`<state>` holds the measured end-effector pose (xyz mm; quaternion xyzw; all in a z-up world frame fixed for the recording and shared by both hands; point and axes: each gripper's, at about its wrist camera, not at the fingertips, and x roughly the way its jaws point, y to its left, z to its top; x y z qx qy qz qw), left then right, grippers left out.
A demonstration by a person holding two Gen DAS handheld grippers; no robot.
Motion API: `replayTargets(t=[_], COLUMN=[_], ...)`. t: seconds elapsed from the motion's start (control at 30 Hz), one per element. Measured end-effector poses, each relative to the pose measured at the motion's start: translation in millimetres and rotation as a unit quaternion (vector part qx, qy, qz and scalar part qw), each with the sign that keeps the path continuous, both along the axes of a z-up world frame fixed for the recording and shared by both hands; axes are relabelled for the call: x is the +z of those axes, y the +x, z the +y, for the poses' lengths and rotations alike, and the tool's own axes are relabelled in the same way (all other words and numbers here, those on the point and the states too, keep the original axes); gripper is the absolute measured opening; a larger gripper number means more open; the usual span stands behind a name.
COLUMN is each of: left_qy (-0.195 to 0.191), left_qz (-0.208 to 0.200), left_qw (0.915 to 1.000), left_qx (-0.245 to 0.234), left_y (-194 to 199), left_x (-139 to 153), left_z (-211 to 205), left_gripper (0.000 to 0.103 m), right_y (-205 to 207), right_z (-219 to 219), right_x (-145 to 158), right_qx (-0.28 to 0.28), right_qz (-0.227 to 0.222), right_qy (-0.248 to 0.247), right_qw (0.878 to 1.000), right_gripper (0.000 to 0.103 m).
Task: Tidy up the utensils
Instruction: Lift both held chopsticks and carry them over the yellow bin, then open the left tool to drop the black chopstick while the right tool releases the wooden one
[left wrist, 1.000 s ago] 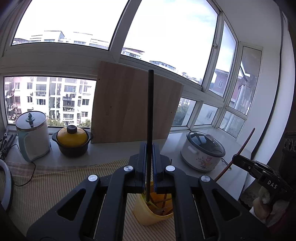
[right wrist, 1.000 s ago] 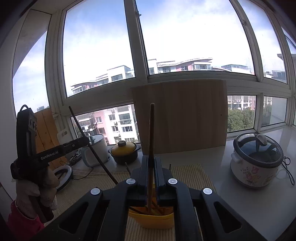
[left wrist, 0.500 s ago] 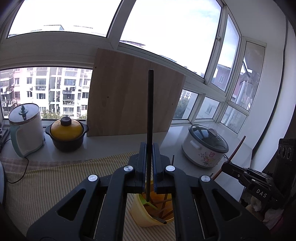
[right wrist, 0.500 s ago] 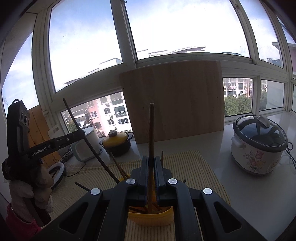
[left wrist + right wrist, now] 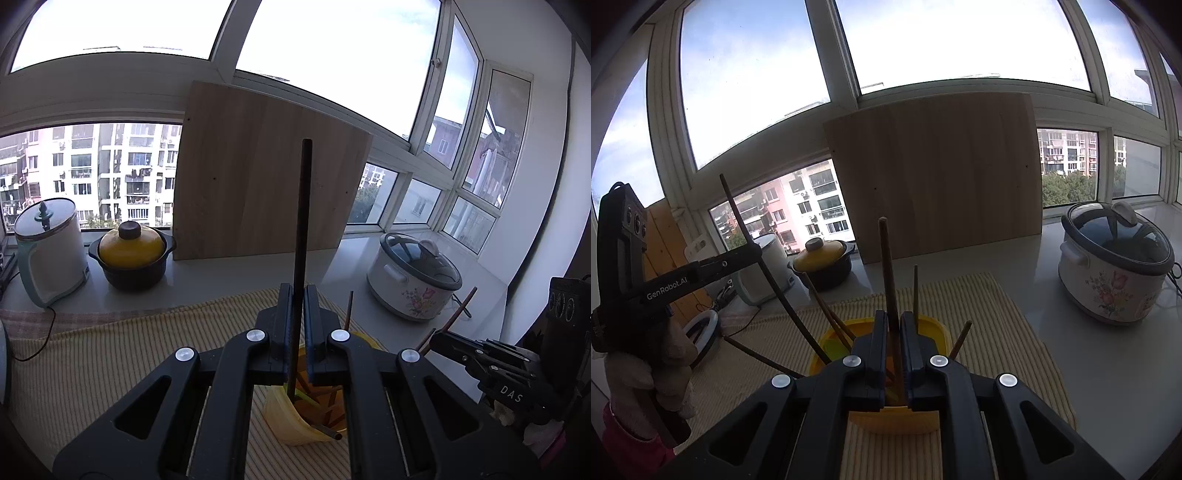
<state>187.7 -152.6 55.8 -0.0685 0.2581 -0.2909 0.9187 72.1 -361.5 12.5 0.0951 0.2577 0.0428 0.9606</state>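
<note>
Black chopstick (image 5: 301, 258), stiff, light, slippery: clamped mid-shaft in left tongs (image 5: 298, 334). Brown chopstick (image 5: 888, 273) likewise clamped in right tongs (image 5: 894, 350), above yellow holder (image 5: 886, 417).

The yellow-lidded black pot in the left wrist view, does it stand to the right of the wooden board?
No, the yellow-lidded black pot stands left of the wooden board, beside the white kettle.

Upright chopsticks (image 5: 915, 293) crowding yellow holder (image 5: 934, 326)
</note>
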Motion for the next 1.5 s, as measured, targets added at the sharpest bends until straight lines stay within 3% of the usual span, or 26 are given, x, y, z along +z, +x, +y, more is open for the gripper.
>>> replayTargets(t=[0.07,0.33,0.5,0.63,1.1,1.23,1.4,1.5], left_qy=[0.000,0.000,-0.005,-0.016,-0.010,-0.001,0.013,0.028], left_qz=[-0.001,0.005,0.007,0.005,-0.007,-0.018,-0.033,-0.043], left_qw=[1.0000,1.0000,0.9999,0.9997,0.9994,0.9992,0.9983,0.9972], left_qx=[-0.001,0.000,0.009,0.017,0.031,0.036,0.047,0.055], left_y=[-1,-2,-4,-5,-39,-58,-84,-102], left_x=[0,-5,-6,-4,-9,-10,-11,-13], left_z=[1,7,15,26,58,66,74,76], left_gripper=[0.003,0.004,0.005,0.013,0.013,0.030,0.035,0.056], right_y=[1,-2,-5,-10,-30,-37,-46,-52], right_z=[2,13,18,22,40,46,51,53], right_x=[-3,-14,-18,-15,-6,-2,2,4], right_qx=[0.001,0.004,0.002,0.001,-0.014,-0.021,-0.024,-0.029], right_qz=[0.005,0.014,0.016,0.012,0.000,-0.007,-0.017,-0.022], right_qy=[-0.003,-0.021,-0.027,-0.032,-0.067,-0.078,-0.078,-0.077], right_qw=[1.000,1.000,1.000,0.999,0.998,0.997,0.997,0.996], right_gripper=[0.007,0.024,0.028,0.031,0.047,0.055,0.063,0.072])
